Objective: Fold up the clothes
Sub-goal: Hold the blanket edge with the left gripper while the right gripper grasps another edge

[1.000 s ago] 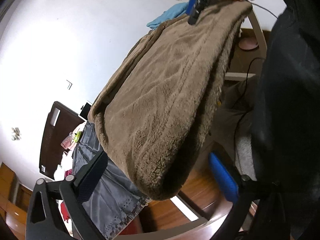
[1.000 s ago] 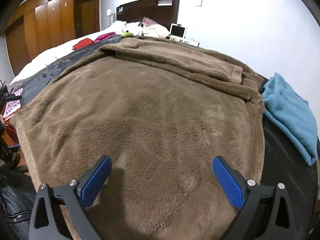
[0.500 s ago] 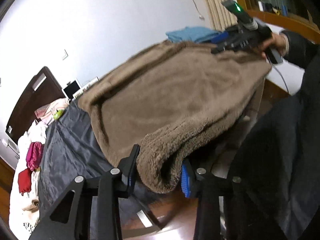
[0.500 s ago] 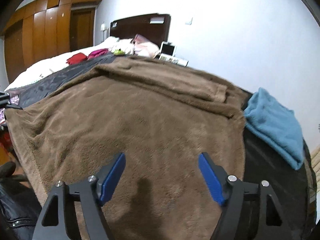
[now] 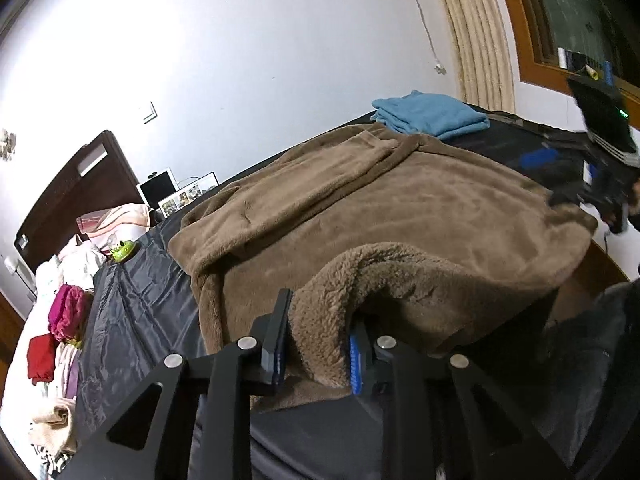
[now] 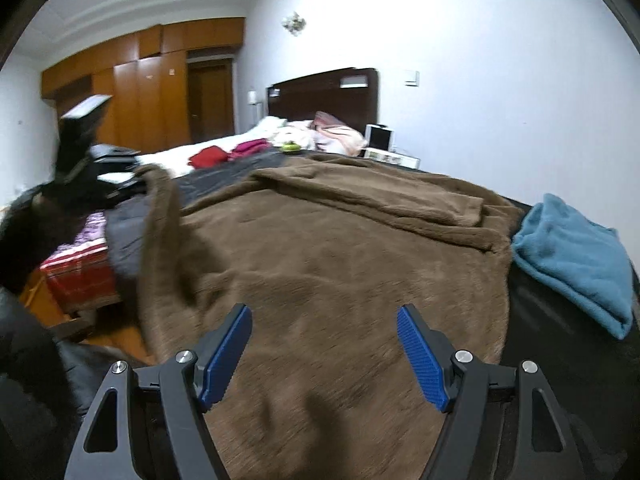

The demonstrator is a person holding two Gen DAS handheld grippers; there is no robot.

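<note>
A large brown fleece garment lies spread over the black bed cover. My left gripper has the near left corner of the fleece between its pads. Its jaws are closing and the pads squeeze the thick hem, which is lifted off the bed. In the right wrist view that raised corner hangs from the left gripper at the far left. My right gripper hovers open above the near part of the fleece, with nothing between its blue pads.
A folded blue cloth lies on the bed beyond the fleece, by the wall. Red and magenta clothes are piled near the dark headboard. A person's dark sleeve fills the right edge. Wooden wardrobes stand across the room.
The left gripper closed on the hanging fleece corner, rolled and rose, carrying it up to bed height. The right gripper's jaws narrowed and it drew back over the fleece.
</note>
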